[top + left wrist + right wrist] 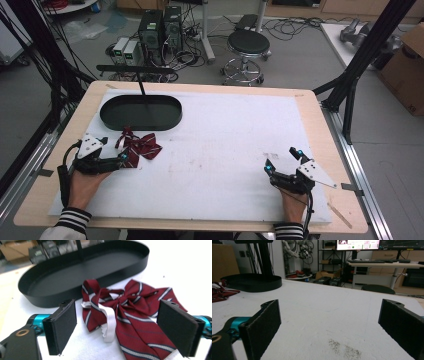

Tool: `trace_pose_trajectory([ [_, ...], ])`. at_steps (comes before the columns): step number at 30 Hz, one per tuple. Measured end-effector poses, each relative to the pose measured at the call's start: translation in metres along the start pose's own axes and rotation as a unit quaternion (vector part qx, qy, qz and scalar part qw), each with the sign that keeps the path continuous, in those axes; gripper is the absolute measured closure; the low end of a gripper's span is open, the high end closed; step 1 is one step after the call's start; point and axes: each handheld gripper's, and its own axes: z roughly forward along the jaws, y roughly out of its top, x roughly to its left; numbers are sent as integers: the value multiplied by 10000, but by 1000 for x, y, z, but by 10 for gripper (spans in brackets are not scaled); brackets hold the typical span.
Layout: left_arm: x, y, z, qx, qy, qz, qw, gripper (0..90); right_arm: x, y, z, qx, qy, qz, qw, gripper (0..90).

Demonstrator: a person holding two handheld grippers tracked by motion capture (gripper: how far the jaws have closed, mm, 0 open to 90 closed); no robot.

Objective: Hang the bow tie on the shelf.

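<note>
A dark red striped bow tie (140, 146) with a white elastic band lies on the white mat, just in front of a black oval tray (141, 112). My left gripper (121, 159) is open at the tie's near left side. In the left gripper view the bow tie (130, 307) lies between and just beyond the spread pads (62, 327), with the empty tray (82, 272) behind it. My right gripper (284, 160) rests open at the front right of the mat, nothing between its pads (262, 327). The right gripper view has the tray (252, 282) and the tie (222, 293) far off at its left.
The white mat (225, 145) covers most of the wooden table. A thin black post (142, 88) stands behind the tray. Beyond the table are a black stool (248, 47), computers and cables on the floor, and black frame legs at the right.
</note>
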Motion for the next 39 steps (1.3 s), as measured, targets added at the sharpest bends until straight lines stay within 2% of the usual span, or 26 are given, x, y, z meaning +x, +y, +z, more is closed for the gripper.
trace_pose_trajectory([
  [5, 2, 3, 8, 354, 14, -59, 9994, 250, 0, 0, 0, 4, 3, 6, 10000, 33],
  [13, 3, 5, 14, 677, 31, -127, 9976, 359, 0, 0, 0, 9, 9, 55, 10000, 33],
  [18, 4, 6, 18, 880, 23, -235, 9958, 416, 0, 0, 0, 12, 12, 41, 10000, 33],
  [25, 4, 8, 23, 1172, 11, -249, 9928, 527, 0, 0, 0, 6, 11, 37, 10000, 33],
  [34, 4, 8, 26, 1314, 42, -324, 9908, 662, 0, 0, 0, 7, 7, 34, 10000, 33],
  [39, 6, 11, 25, 1303, 28, -373, 9908, 748, 0, 0, 0, 2, 6, 4, 10000, 33],
])
